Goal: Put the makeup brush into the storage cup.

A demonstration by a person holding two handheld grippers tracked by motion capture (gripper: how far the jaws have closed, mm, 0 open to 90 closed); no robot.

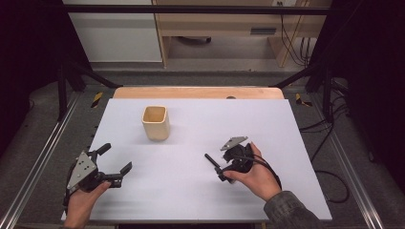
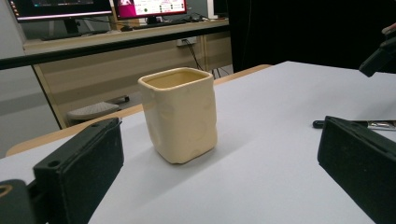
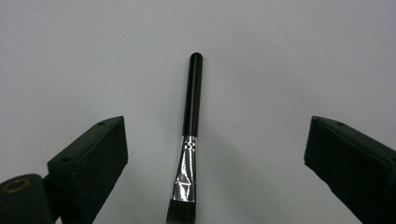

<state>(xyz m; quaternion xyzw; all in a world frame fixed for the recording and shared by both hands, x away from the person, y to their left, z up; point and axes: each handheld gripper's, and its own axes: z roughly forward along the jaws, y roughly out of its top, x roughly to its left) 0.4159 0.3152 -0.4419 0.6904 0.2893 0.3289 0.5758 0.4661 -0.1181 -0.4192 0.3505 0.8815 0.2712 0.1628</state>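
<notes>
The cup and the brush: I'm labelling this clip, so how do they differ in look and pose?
The cup is cream, squarish and stands upright, mouth open; the brush is thin, with a black handle and silver ferrule, and lies flat. The cup sits ahead of the open left gripper; the brush lies between the open right gripper jaws. Both rest ungripped on the white table.

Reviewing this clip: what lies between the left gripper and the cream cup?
Nothing: in the left gripper view, bare white tabletop runs from the open left gripper to the cream cup. The high view agrees.
</notes>
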